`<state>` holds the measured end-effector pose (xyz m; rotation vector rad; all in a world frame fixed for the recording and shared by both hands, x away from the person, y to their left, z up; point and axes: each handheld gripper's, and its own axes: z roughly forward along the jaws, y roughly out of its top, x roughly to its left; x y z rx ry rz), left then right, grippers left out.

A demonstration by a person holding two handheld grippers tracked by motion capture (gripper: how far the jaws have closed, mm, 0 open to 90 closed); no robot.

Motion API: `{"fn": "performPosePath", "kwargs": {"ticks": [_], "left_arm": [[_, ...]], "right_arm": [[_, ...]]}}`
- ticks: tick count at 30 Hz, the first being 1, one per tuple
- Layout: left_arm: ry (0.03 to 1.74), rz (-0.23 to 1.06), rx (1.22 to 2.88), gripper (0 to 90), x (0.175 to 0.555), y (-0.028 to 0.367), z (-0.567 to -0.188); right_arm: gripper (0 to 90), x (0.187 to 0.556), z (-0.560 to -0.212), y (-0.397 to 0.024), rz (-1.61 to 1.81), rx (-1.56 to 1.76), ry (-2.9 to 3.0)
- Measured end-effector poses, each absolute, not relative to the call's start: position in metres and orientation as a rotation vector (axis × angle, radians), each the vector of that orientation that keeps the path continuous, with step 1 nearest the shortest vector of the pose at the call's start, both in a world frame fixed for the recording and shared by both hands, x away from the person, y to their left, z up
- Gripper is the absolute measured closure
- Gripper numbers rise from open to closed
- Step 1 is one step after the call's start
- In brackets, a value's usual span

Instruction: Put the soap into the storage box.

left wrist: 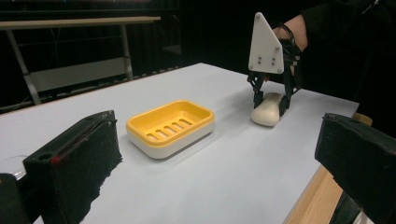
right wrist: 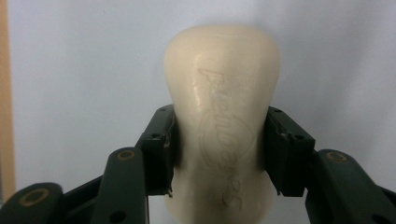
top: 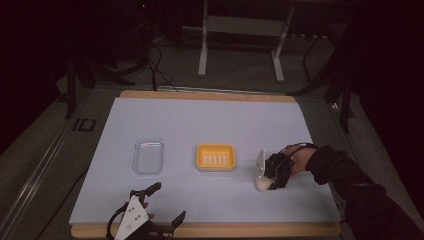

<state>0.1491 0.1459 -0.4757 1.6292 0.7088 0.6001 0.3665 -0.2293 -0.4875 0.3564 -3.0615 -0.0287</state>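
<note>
The cream bar of soap [right wrist: 219,116] lies on the pale sheet [top: 200,120] that covers the table, toward the person's right side and just right of the yellow soap dish [top: 215,157]. The right gripper [top: 265,180] comes down over it, and its two black jaws press against the bar's long sides at the waist, one pad on each flank, so the soap is clamped between them while it rests on the sheet. An embossed mark runs along the bar's top face. In the left gripper view the bar [left wrist: 267,108] sits under the white three-cornered plate of that gripper [left wrist: 271,100], near the dish [left wrist: 170,128] but apart from it. The dish is slotted inside, with a white base under its yellow tray. Farther left lies a clear plastic lid or tray [top: 148,156], well apart from the dish. The left gripper [top: 167,205] rests at the near edge of the table, its jaws spread wide with nothing between them.
</note>
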Motion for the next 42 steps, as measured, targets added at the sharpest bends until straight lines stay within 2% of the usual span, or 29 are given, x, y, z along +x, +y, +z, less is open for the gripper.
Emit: {"fn": "performPosePath", "kwargs": {"ticks": [19,42], "left_arm": [[0.68,0.581,1.64,0.2,0.15,0.143,-0.475],[0.61,0.503,1.656,0.2,0.164,0.133,-0.477]], "right_arm": [[49.6,0.369,-0.468,-0.243,-0.206,0.131,-3.052],[49.5,0.356,-0.436,-0.248,-0.369,0.09,-3.114]]}}
